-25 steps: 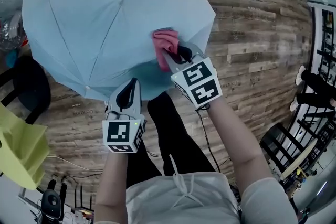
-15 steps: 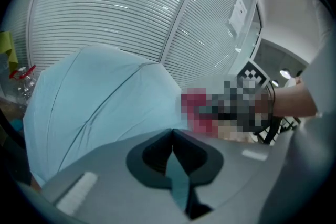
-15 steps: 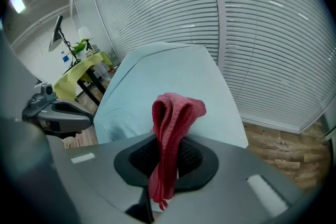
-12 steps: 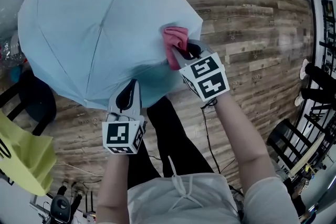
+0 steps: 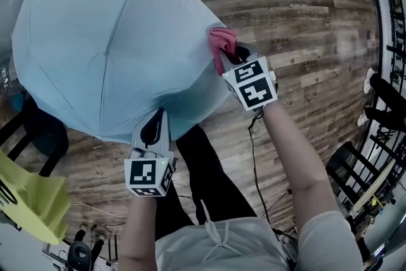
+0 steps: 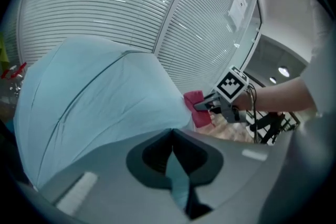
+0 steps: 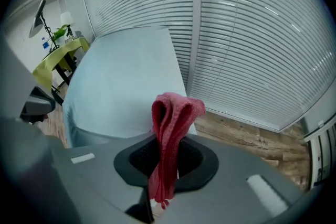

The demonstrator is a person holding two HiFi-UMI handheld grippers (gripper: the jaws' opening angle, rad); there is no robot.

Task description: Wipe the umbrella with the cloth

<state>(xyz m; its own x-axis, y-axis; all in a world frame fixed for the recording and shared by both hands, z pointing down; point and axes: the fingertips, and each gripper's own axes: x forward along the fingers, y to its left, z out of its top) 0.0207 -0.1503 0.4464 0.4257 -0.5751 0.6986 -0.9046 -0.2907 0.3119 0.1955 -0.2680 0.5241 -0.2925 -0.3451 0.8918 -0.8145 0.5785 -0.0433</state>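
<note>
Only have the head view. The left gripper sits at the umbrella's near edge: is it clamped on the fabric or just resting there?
Observer: Clamped. In the left gripper view, the left gripper has its jaws shut on a strip of the umbrella canopy edge.
Operator: And the right one, how is the cloth held?
Observer: In the right gripper view, the right gripper is shut on the cloth. The cloth is folded double, with a tail trailing back toward the camera.

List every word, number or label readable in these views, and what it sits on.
None readable.
The left tool and right tool carry only black-and-white square patterns, no letters or numbers.
The umbrella and cloth are plain.
</note>
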